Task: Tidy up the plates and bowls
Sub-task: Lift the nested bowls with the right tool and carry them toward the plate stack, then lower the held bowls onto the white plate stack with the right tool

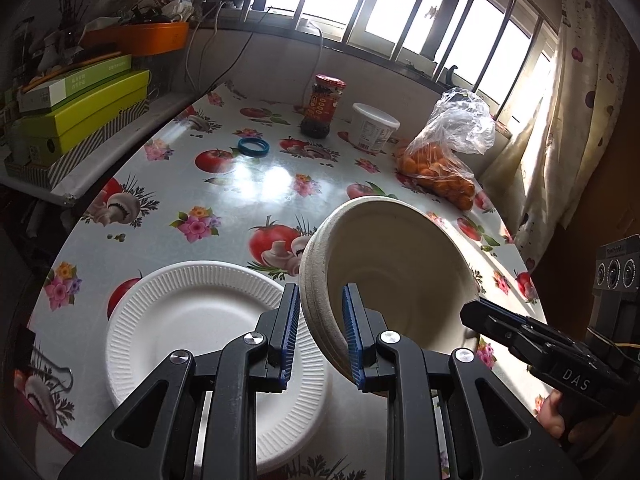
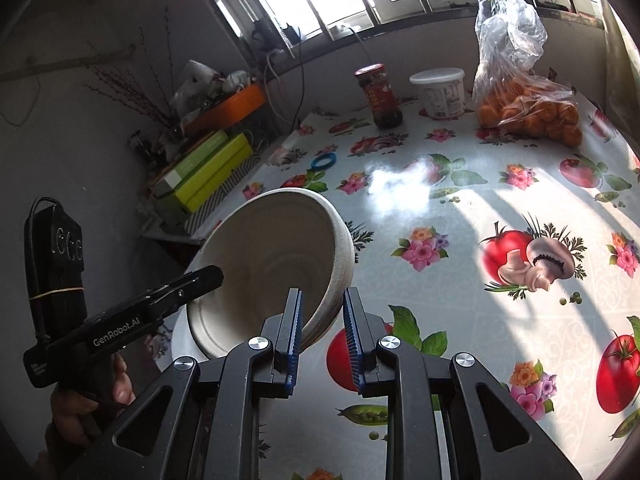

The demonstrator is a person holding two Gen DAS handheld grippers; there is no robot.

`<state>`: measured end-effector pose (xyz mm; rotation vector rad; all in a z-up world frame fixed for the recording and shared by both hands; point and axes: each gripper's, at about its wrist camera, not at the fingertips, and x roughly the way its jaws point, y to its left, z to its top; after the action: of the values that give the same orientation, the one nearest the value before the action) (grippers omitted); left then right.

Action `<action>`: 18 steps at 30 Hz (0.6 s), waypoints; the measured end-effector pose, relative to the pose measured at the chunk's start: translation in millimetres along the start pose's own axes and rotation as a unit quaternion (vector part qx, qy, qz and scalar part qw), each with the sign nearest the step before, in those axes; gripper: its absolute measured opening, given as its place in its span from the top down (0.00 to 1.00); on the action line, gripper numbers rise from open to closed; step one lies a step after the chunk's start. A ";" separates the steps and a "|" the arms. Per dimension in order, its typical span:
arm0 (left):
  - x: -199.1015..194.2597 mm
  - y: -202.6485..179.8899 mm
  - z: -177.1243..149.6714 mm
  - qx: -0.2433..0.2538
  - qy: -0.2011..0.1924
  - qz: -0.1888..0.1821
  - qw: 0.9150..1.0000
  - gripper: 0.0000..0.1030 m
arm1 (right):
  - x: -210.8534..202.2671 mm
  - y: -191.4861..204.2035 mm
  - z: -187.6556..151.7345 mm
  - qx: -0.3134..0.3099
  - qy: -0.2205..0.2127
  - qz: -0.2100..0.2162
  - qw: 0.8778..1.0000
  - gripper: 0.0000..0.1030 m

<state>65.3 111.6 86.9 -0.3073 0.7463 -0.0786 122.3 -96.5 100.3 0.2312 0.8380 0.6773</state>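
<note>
Both my grippers are on one thing here: a beige, matte, grainy-textured paper-pulp bowl (image 1: 384, 276), tipped on its side and lifted clear of the table. My left gripper (image 1: 321, 332) has its ribbed blue pads nearly together, pinching the bowl's rim at about seven o'clock; my right gripper (image 2: 322, 334) is equally narrow, clamped on the opposite rim. In the left view, at eight o'clock of the bowl, lies a white round foam plate with a ribbed border (image 1: 200, 320), flat on the glossy oilcloth printed with tomatoes and mushrooms (image 1: 248, 184). Toward twelve o'clock stand a dark glass jar with a red lid (image 1: 323, 106) and a white plastic tub (image 1: 373, 128); at one o'clock, a crinkled clear bag of oranges (image 1: 442, 164). A barred window (image 1: 400, 8) glares behind. Both grippers angle downward.
</note>
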 end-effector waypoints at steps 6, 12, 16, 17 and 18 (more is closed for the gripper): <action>-11.2 22.4 -4.2 -0.015 -0.007 0.016 1.000 0.78 | 17.5 19.3 -1.6 -0.012 0.015 0.014 1.000 0.80; -19.5 45.7 -9.4 -0.033 -0.009 0.033 0.999 0.78 | 34.2 37.5 -4.8 -0.027 0.031 0.028 0.999 0.80; -23.4 57.0 -11.1 -0.042 -0.011 0.040 0.998 0.78 | 43.8 46.6 -6.6 -0.033 0.040 0.034 0.998 0.80; -24.1 59.4 -11.4 -0.044 -0.012 0.041 0.998 0.78 | 46.3 48.7 -7.0 -0.034 0.042 0.035 0.998 0.80; -24.3 61.9 -11.4 -0.045 -0.012 0.043 0.998 0.78 | 48.3 50.6 -7.5 -0.034 0.044 0.036 0.998 0.80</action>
<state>37.4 172.1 76.2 -0.3621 0.7403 0.0396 116.4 -27.4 88.4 0.1710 0.8917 0.7865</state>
